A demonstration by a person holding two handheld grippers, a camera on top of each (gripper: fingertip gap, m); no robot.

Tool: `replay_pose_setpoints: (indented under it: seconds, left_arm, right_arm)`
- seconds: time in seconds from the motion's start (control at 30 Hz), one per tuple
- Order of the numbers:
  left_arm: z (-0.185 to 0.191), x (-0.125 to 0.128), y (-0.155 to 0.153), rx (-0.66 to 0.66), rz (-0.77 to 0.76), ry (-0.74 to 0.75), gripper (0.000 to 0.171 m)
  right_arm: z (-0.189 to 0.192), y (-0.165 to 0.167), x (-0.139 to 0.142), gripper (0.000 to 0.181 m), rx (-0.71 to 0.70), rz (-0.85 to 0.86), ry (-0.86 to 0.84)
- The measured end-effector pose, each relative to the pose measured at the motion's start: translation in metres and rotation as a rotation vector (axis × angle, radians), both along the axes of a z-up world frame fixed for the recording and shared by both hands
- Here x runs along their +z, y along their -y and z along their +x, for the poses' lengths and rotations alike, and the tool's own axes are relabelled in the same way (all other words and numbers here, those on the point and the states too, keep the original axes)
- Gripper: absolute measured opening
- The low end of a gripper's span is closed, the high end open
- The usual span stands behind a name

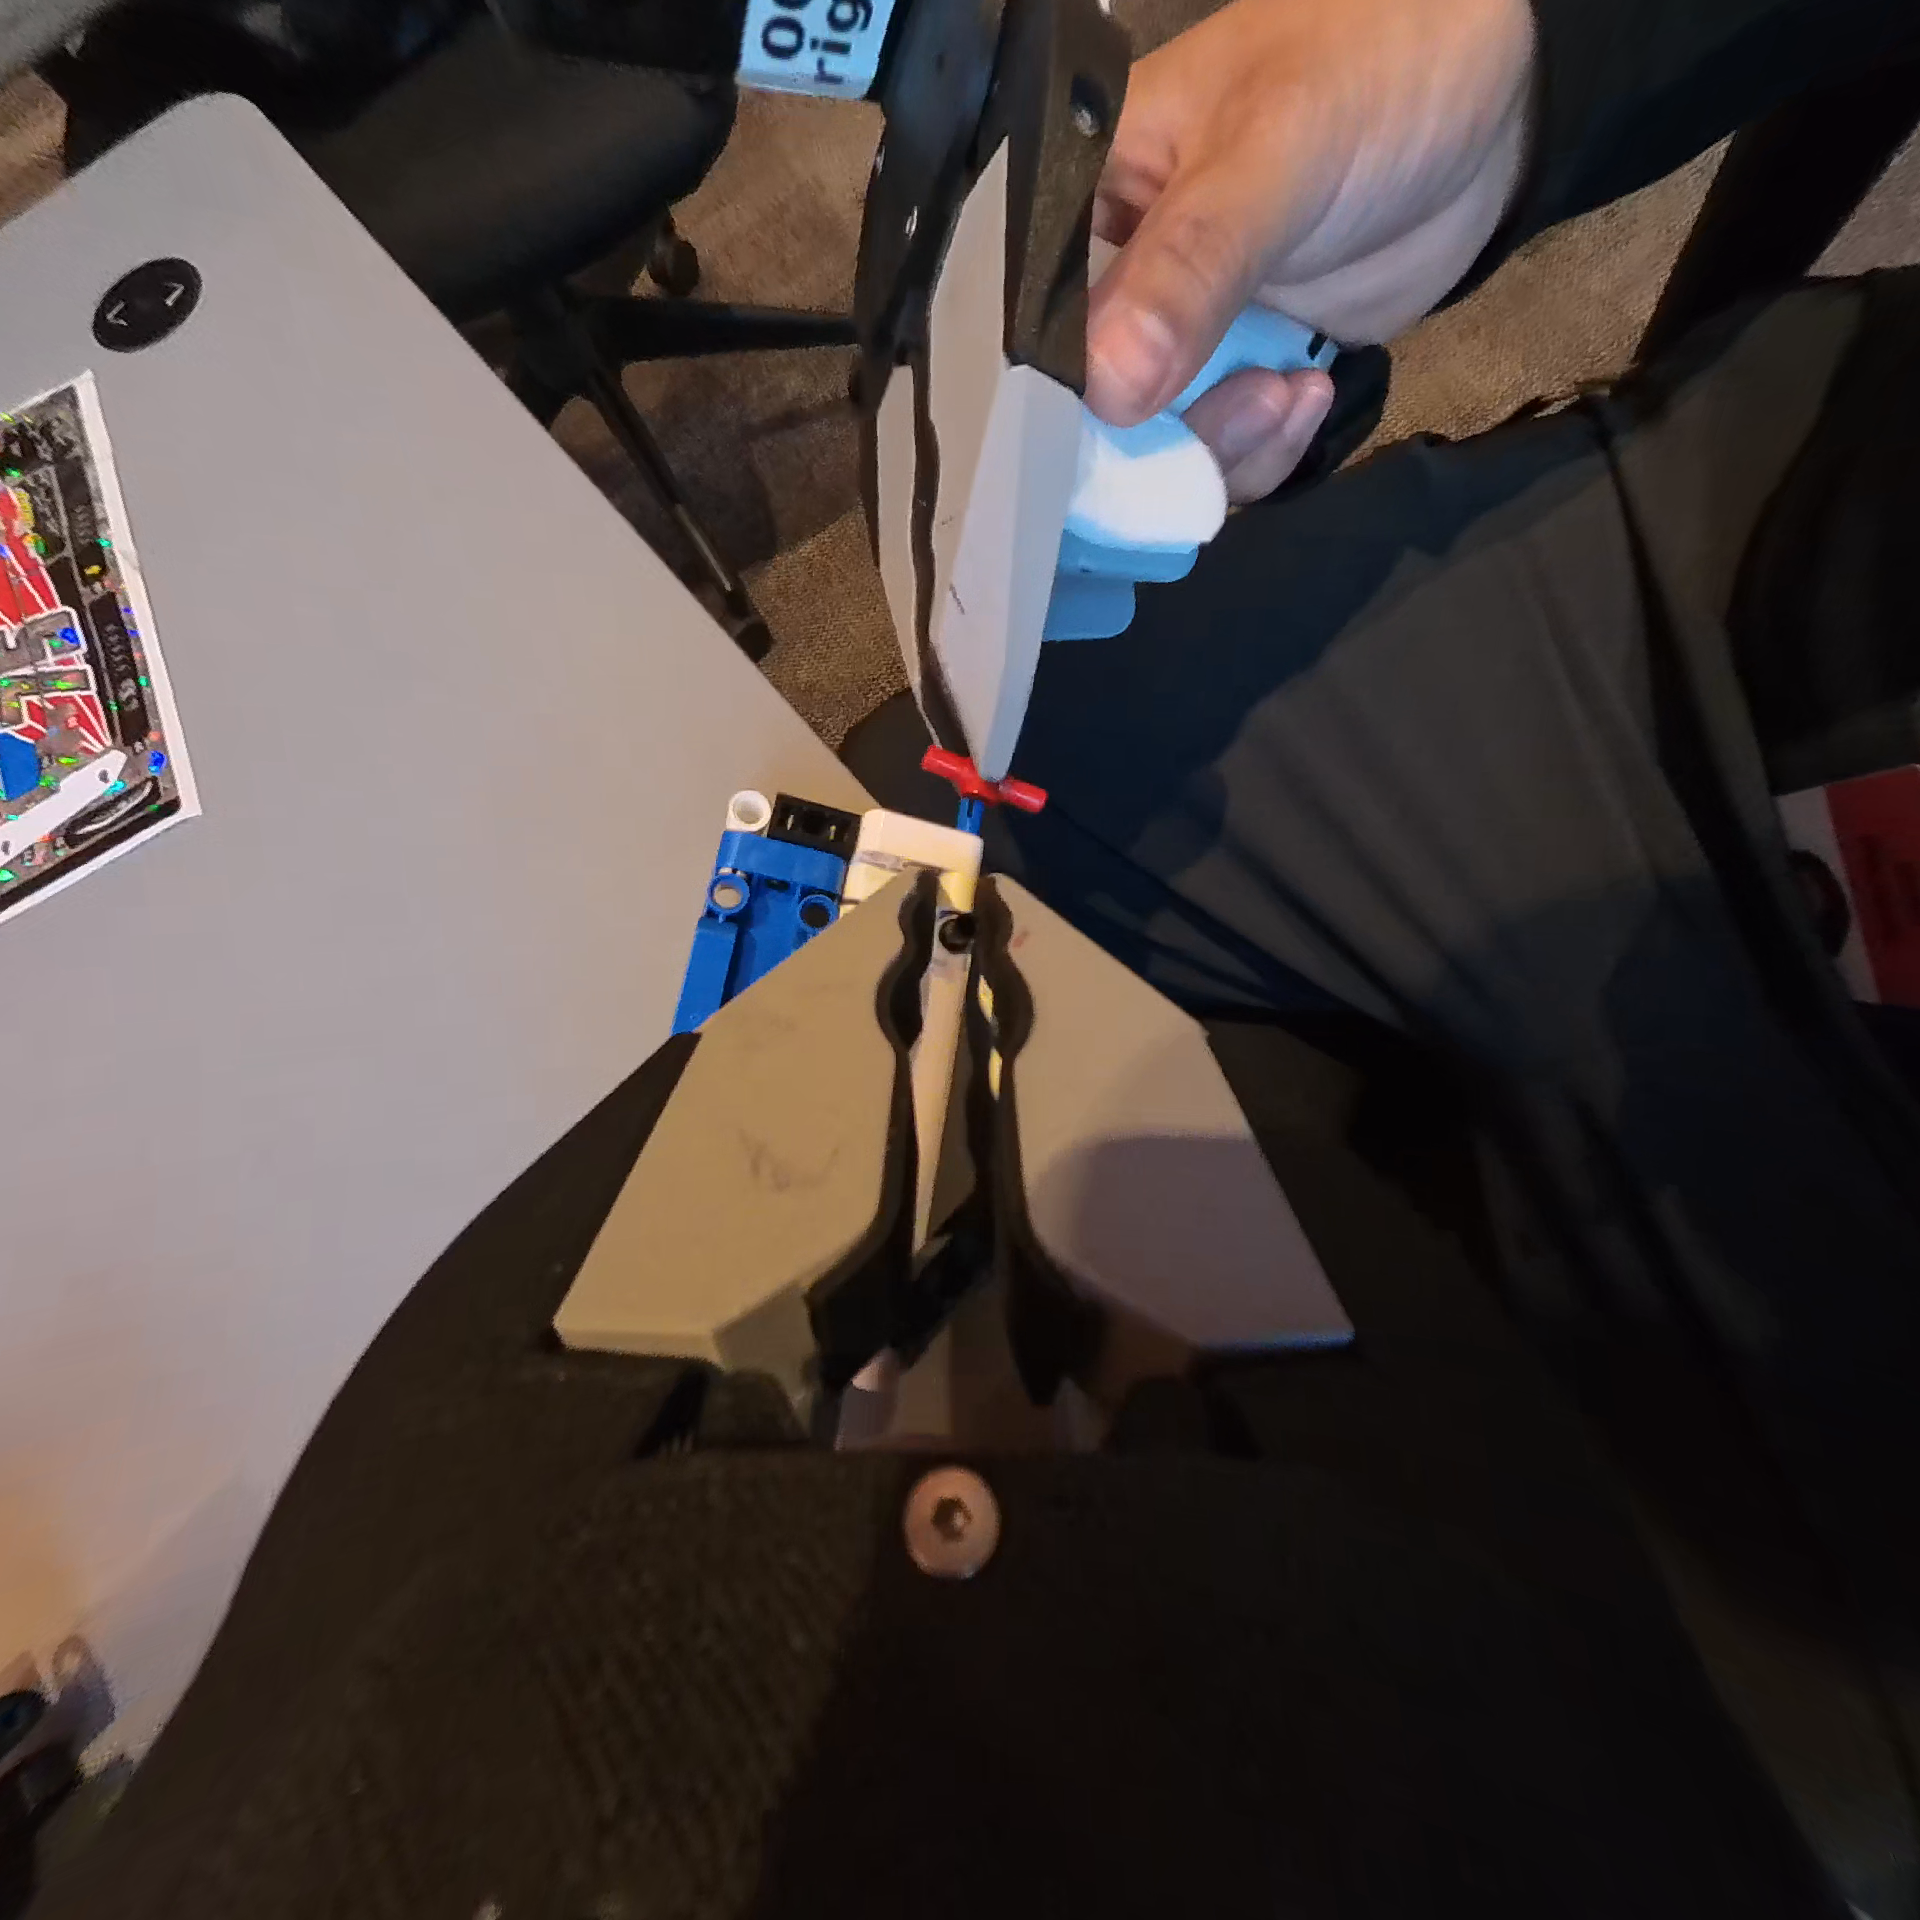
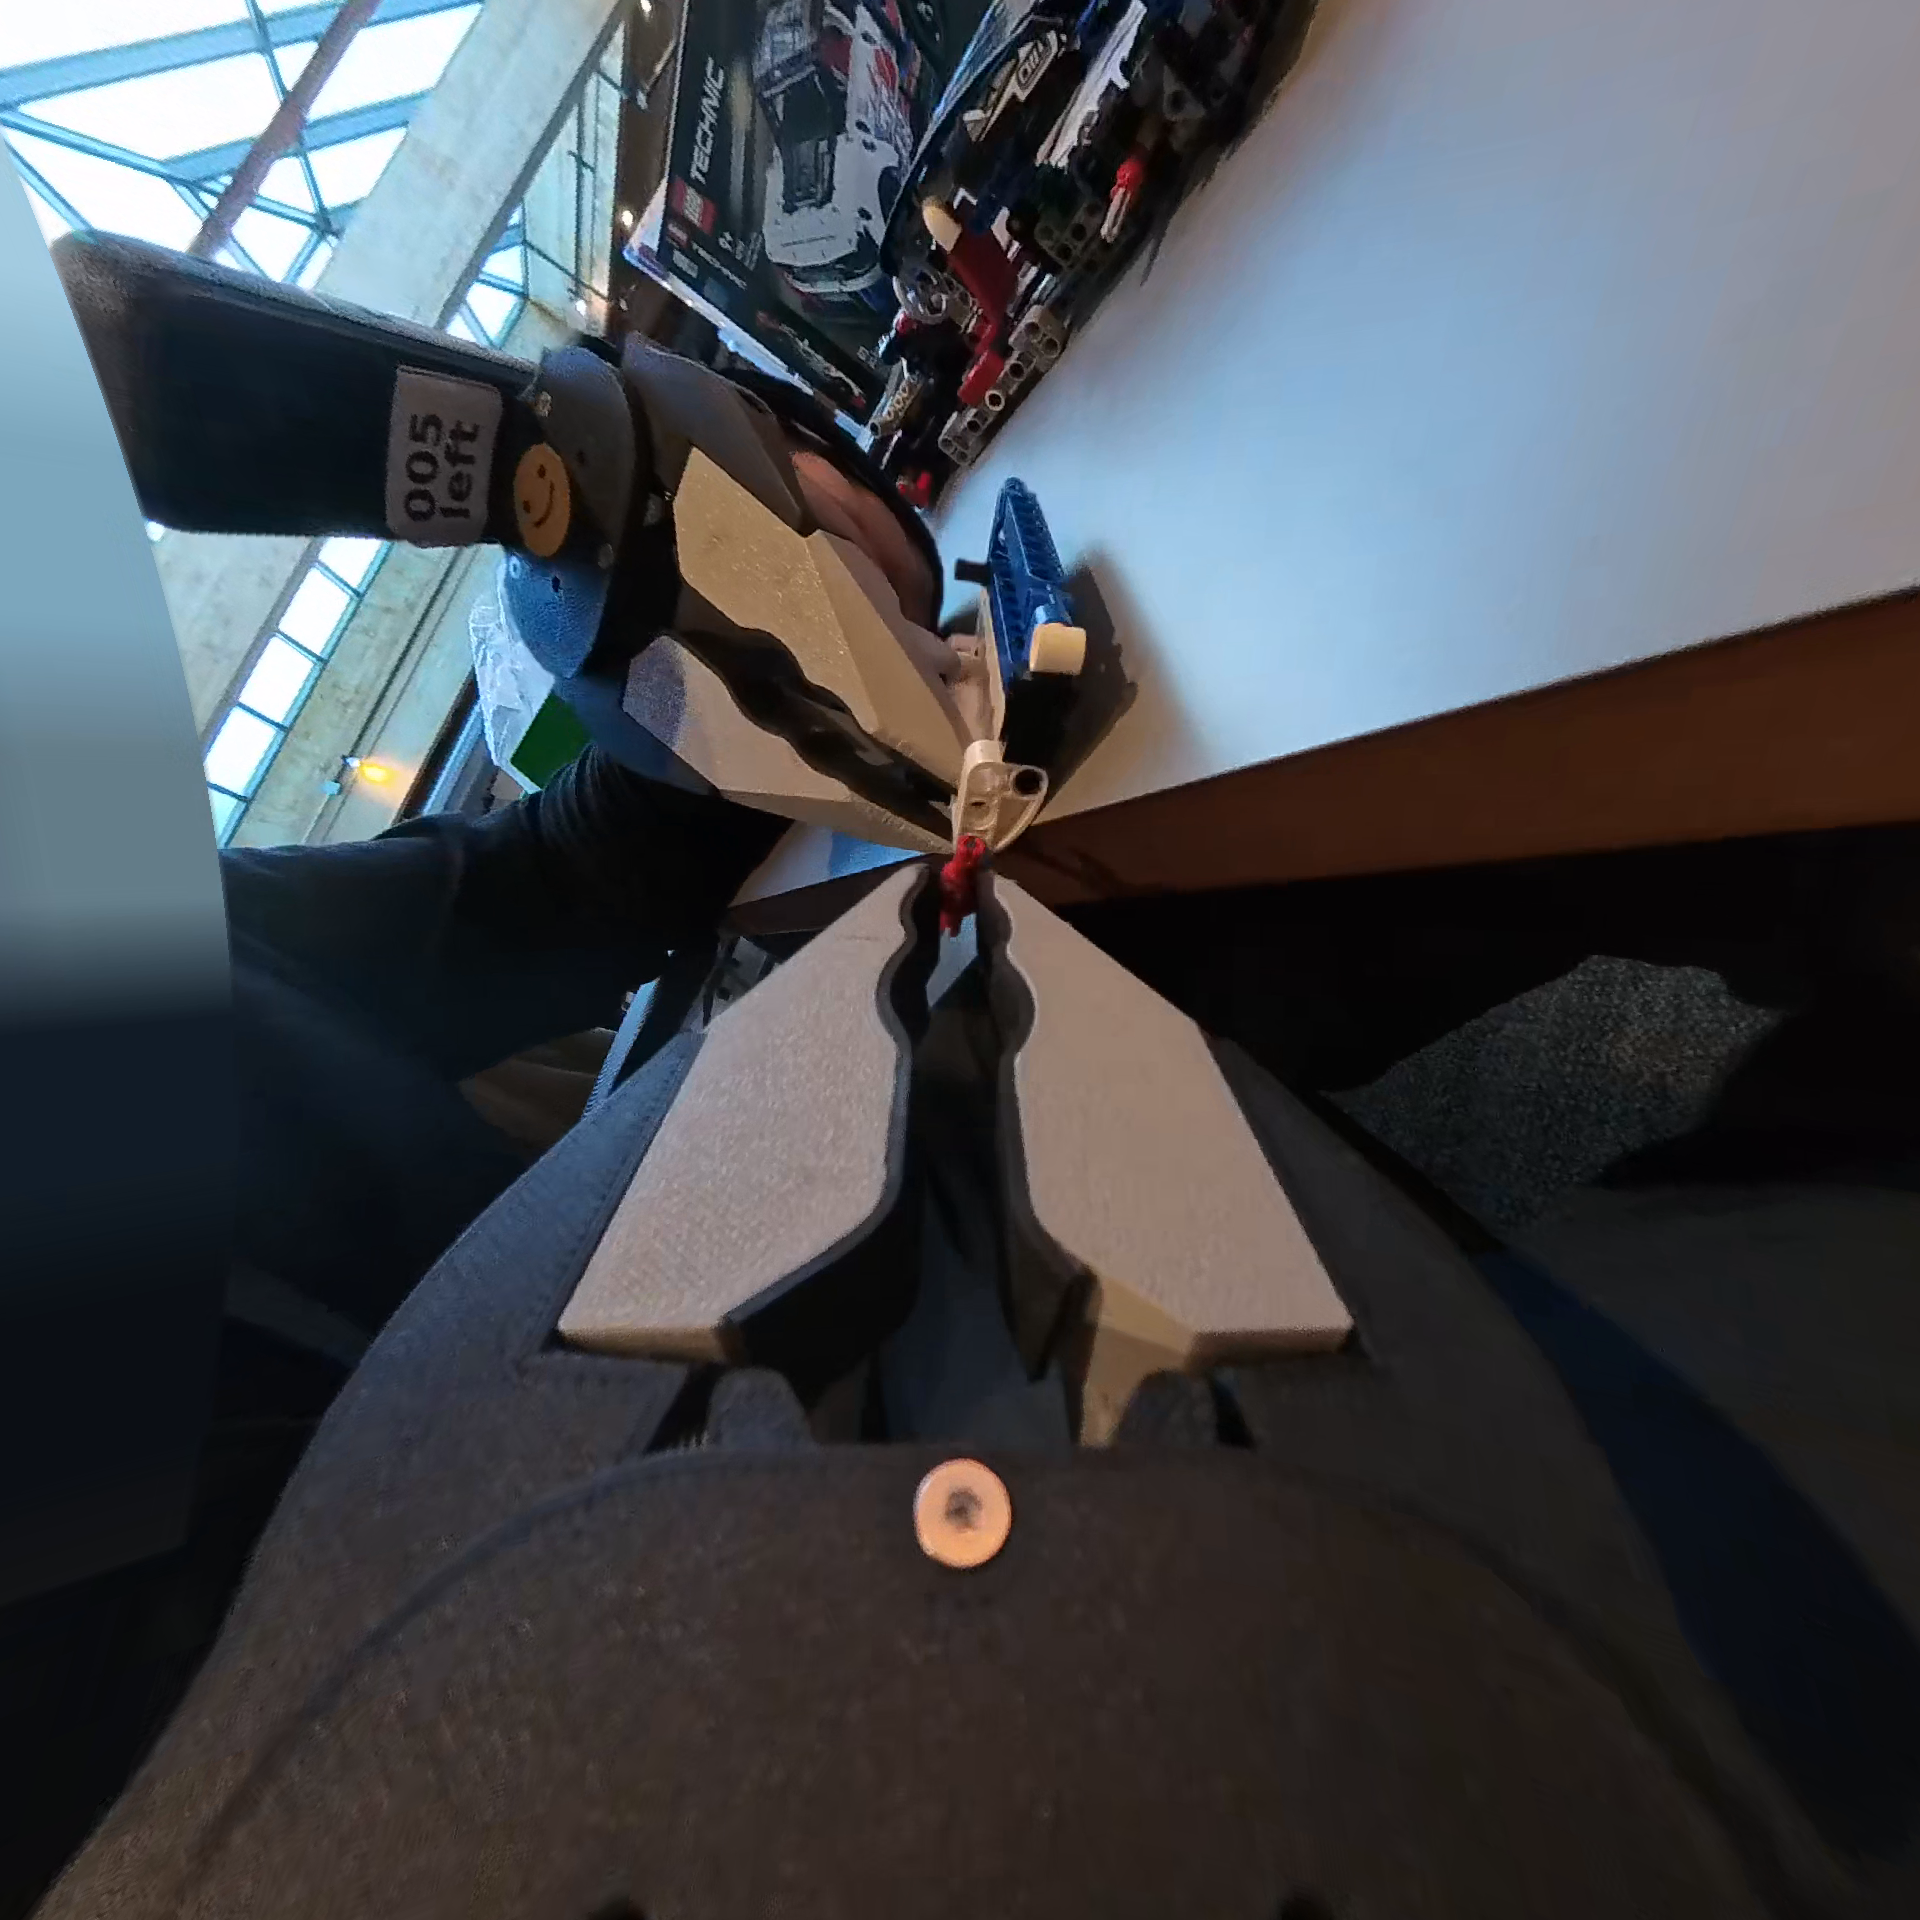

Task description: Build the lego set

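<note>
1. Grey tabletop (image 1: 436,935) with a rounded corner runs over carpet and office-chair bases; the work happens right at its near edge.
2. The left gripper (image 1: 951,904) is clamped on a white beam of the blue-and-white sub-assembly (image 1: 774,883), holding it at the table's edge.
3. The right gripper (image 1: 987,764) comes in from the far side, its tips pinched on a small red cross-shaped connector (image 1: 982,779) whose blue pin sits at the white beam's end; a hand (image 1: 1299,197) grips its handle.
4. Judged handling: the pieces are light, rigid plastic, smooth enough to slip or twist out of a narrow tip grip. The connector is best held across its red bar, pushed straight along the pin; the sub-assembly wants a hold on the stiff beam close to the joint.
5. Writing: a printed colour picture sheet (image 1: 73,644) lies at the left; the product box (image 2: 769,177) and both grippers carry labels, left unread. A part-built model (image 2: 1018,187) sits far across the table.
</note>
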State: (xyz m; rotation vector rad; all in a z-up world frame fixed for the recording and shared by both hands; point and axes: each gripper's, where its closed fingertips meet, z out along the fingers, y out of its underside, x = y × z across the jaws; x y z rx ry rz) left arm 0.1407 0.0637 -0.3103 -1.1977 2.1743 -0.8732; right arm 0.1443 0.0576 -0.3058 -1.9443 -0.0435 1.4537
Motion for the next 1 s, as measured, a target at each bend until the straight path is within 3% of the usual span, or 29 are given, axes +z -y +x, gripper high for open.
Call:
replay_pose_setpoints:
  seconds: [0.73,1.0]
  left_arm:
    - [-0.0005,-0.0004,-0.0019,-0.001,0.04,-0.052,0.005]
    - [-0.0032,-0.0007,-0.0031,-0.034,0.049,-0.062,0.005]
  right_arm:
    - [-0.0016,-0.003,-0.003,0.004,0.069,0.057,0.064]
    - [-0.0045,-0.0042,-0.0051,0.005,0.122,0.217,0.349]
